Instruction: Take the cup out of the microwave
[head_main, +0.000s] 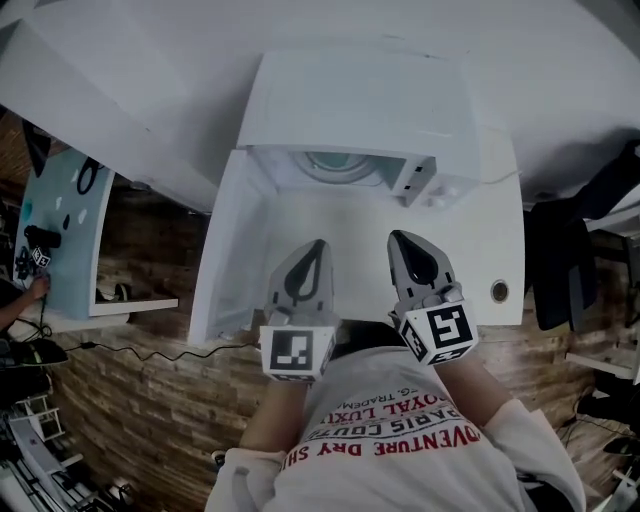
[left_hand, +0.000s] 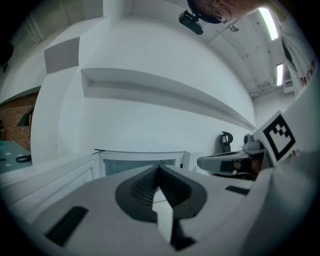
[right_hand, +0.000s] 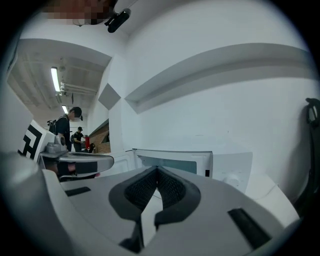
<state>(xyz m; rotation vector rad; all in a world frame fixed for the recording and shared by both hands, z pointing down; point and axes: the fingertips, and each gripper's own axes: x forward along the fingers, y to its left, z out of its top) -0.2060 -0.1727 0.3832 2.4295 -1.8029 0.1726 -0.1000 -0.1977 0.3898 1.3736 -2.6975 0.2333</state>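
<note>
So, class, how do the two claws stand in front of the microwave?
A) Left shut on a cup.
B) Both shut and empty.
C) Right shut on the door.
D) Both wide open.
B: the left claw and the right claw are each closed tip to tip, with nothing held between.

One white box-shaped microwave (head_main: 355, 110) at far edge of one white bench (head_main: 505, 220). Two grey plastic grippers: left gripper (head_main: 316, 246), right gripper (head_main: 397, 238). Two black-and-white marker cubes (head_main: 297, 350). One round metal grommet (head_main: 499, 291) near bench's right edge.
</note>
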